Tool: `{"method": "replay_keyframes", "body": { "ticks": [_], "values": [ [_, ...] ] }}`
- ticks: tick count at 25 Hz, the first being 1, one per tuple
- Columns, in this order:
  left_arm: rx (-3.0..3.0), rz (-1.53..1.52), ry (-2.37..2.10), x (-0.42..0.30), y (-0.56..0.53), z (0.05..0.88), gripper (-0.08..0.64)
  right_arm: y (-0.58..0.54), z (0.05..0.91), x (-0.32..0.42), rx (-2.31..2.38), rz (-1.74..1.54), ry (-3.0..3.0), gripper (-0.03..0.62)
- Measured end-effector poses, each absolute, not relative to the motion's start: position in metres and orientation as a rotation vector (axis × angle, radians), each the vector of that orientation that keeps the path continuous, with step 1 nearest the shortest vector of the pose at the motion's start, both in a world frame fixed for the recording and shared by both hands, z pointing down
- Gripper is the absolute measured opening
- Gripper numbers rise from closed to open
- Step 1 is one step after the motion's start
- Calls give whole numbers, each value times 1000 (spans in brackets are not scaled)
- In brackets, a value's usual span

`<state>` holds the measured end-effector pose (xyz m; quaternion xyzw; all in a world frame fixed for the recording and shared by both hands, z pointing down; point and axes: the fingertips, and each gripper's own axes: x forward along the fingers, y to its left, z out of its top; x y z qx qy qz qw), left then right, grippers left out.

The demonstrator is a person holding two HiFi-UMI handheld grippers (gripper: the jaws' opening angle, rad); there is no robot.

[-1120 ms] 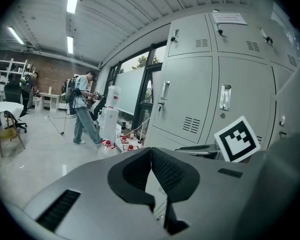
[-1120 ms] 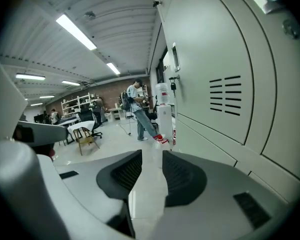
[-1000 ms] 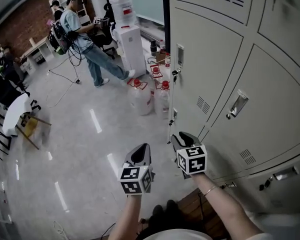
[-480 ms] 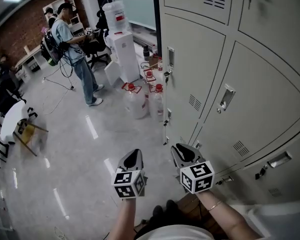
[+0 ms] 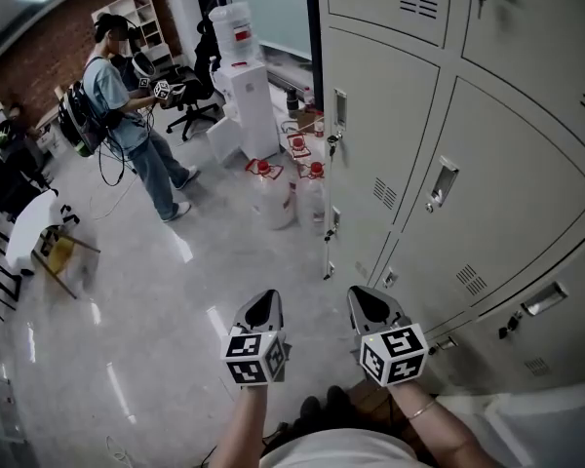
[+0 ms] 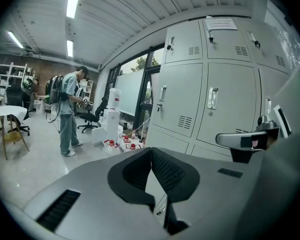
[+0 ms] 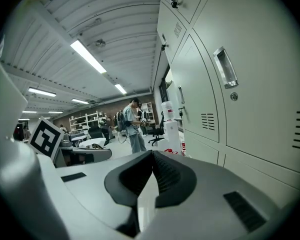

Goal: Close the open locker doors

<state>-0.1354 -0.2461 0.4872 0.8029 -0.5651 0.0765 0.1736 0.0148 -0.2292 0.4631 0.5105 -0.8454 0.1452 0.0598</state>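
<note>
Head view: locker doors (image 5: 487, 164) fill the right side and every one in frame looks flush with the cabinet. I can't spot one ajar, so any open door is probably out of frame. They look like painted sheet steel with vent louvres and recessed handles (image 5: 444, 181), and keys (image 5: 337, 144) hang from the locks on the left column. My read: light on the hinges, stiff enough to push, slick paint, no real mass. Don't pinch them. Shove the flat face on the latch side near the handle, away from the hinge, and stay off the dangling keys, which could snag or bend. Thin sheet will likely bounce off the latch if slammed, so follow through gently. Right gripper (image 5: 369, 305) sits low in frame, near the bottom doors but not touching them. Its jaws have just been closing and are now fully together with nothing between them, which suits a blunt pusher. Left gripper (image 5: 263, 306) is just beside it over the floor (image 5: 156, 300), jaws also together and empty. Further out are water jugs (image 5: 271, 195) and a water dispenser (image 5: 244, 66) by the locker end, and a person (image 5: 127, 115) with a backpack standing well apart.
</note>
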Motion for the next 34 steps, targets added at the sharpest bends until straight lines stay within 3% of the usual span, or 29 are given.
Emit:
{"method": "replay_keyframes", "body": {
  "ticks": [34],
  "values": [
    [2284,225,-1599,-141,-229,485,21,-222,480,1,1480,464,-2520,2]
  ]
}}
